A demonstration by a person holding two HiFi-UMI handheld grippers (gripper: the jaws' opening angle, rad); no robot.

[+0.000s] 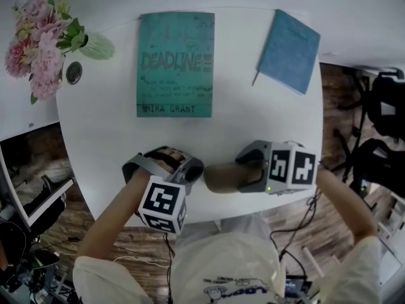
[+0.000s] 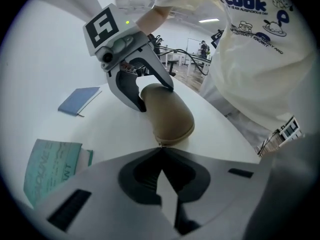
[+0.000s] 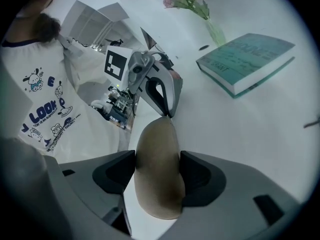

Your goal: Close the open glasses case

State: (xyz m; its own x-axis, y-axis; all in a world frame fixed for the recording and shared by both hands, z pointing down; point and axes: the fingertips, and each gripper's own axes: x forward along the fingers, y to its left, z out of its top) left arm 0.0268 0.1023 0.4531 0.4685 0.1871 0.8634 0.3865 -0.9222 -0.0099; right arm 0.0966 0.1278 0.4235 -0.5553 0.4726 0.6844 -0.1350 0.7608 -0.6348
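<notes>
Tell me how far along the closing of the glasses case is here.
Done: the tan oval glasses case shows no open gap, so it looks closed. In hand: the right gripper clamps it; the left gripper, jaws together, meets its end. Left: probably only releasing it.

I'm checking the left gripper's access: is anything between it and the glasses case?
Nothing visible. The left gripper, jaws together, sits right at the end of the glasses case, while the right gripper clamps its other end. The green book lies farther away on the table.
</notes>
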